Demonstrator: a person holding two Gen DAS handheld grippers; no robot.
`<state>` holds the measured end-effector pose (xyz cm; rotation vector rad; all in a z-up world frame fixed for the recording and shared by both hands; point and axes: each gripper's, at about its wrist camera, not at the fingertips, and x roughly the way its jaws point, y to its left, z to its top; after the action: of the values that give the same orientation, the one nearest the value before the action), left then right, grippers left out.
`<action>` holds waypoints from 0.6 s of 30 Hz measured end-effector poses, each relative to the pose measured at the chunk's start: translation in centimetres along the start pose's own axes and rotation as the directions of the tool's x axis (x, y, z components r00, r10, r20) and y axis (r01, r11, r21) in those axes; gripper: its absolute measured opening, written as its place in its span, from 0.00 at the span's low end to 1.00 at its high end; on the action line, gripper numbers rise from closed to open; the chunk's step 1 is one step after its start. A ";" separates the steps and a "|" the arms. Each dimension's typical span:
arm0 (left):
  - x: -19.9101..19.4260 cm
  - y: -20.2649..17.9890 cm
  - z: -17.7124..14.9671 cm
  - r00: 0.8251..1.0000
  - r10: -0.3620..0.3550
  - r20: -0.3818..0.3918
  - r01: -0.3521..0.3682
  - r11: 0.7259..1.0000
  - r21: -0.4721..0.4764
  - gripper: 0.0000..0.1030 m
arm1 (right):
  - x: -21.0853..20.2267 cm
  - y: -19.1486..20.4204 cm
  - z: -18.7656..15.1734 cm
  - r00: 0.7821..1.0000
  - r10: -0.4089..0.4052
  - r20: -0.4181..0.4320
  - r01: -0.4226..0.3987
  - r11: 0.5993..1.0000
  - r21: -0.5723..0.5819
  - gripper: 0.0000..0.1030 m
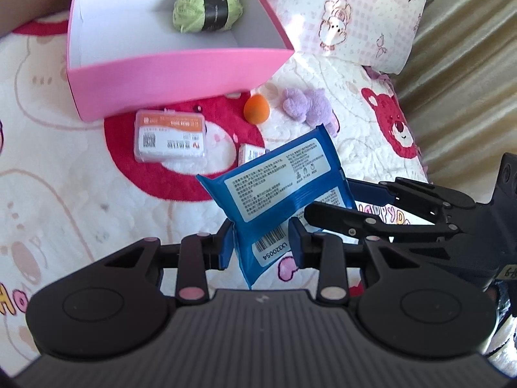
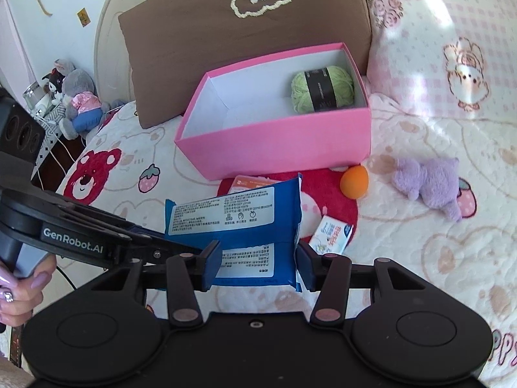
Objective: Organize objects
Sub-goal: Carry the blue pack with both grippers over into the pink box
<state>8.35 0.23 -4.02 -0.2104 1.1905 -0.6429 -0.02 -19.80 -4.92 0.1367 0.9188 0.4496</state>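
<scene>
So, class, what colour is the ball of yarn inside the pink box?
Light green yarn with a black paper band, clearest in the right wrist view.

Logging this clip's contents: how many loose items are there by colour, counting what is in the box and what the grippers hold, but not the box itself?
Green: 1, yarn ball in the pink box
Blue: 1, wipes pack, held by both grippers
Orange: 1, sponge egg
Purple: 1, plush toy
White and orange: 1, clear case
White: 1, small carton
Total: 6
</scene>
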 end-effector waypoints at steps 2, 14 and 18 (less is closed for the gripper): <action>-0.5 -0.1 0.4 1.000 0.008 0.009 -0.008 1.000 0.014 0.32 | -0.3 0.4 0.6 1.000 0.000 0.005 0.000 1.000 -0.015 0.54; -2.3 0.0 1.9 0.998 0.034 0.047 -0.037 0.997 0.061 0.32 | -0.4 2.3 2.9 1.000 -0.015 0.007 0.015 0.998 -0.066 0.56; -2.5 0.0 2.3 0.998 0.048 0.052 -0.051 0.997 0.066 0.32 | -0.2 3.0 3.5 1.000 -0.030 0.001 0.030 0.996 -0.082 0.56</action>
<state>9.88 1.24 -1.19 -0.1394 1.1211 -0.6297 1.67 -16.97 -1.75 0.0481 0.8999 0.4590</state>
